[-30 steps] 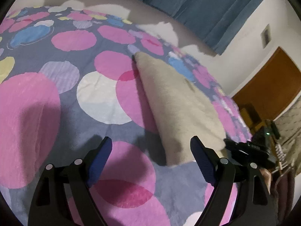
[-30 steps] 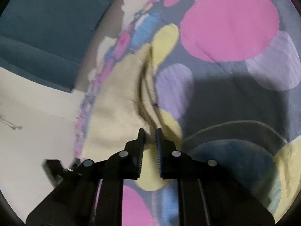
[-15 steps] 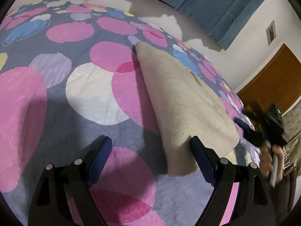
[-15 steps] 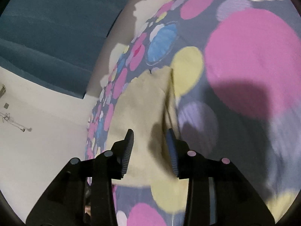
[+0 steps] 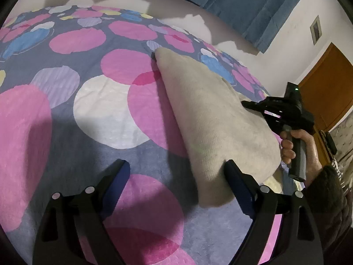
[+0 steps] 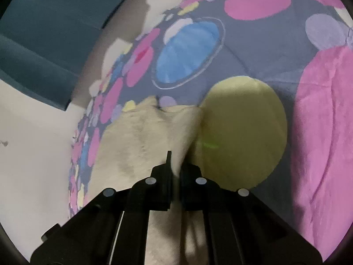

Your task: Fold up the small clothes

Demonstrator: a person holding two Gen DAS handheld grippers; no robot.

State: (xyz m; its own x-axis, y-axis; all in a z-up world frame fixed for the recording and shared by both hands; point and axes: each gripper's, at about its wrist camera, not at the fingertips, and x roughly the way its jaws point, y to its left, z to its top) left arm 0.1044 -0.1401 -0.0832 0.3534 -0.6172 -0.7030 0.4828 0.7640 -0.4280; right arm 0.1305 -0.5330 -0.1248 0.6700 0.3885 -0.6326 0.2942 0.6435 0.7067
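Spotted bedding (image 5: 92, 119) in pink, white, blue and yellow circles fills both views, with a blue curtain (image 5: 238, 2) and a wooden door (image 5: 326, 92) behind it. Since a second ago your right gripper (image 6: 175, 165) has travelled across the bed: then its tips sat at the near corner of the cloth (image 5: 211, 119) with only a slit between them, half a second ago they stood apart over the fabric, and now they are pressed together on a raised fold of the beige cloth along its right-hand edge, beside the big yellow circle (image 6: 242, 132). In your left camera that gripper, once low at the frame's right edge, now reaches onto the cloth's far side, your right hand (image 5: 297, 148) wrapped around its handle. Your left gripper (image 5: 176, 176) has barely shifted; its blue-padded fingers (image 5: 117, 176) stand wide apart, the right one touching or just in front of the cloth's near corner, with nothing clamped between them.

The cloth lies folded on the bedding, to the right of centre in your left view. Its long axis runs away from you, from the broad near end by your left gripper to a narrow far end pointing toward the curtain.
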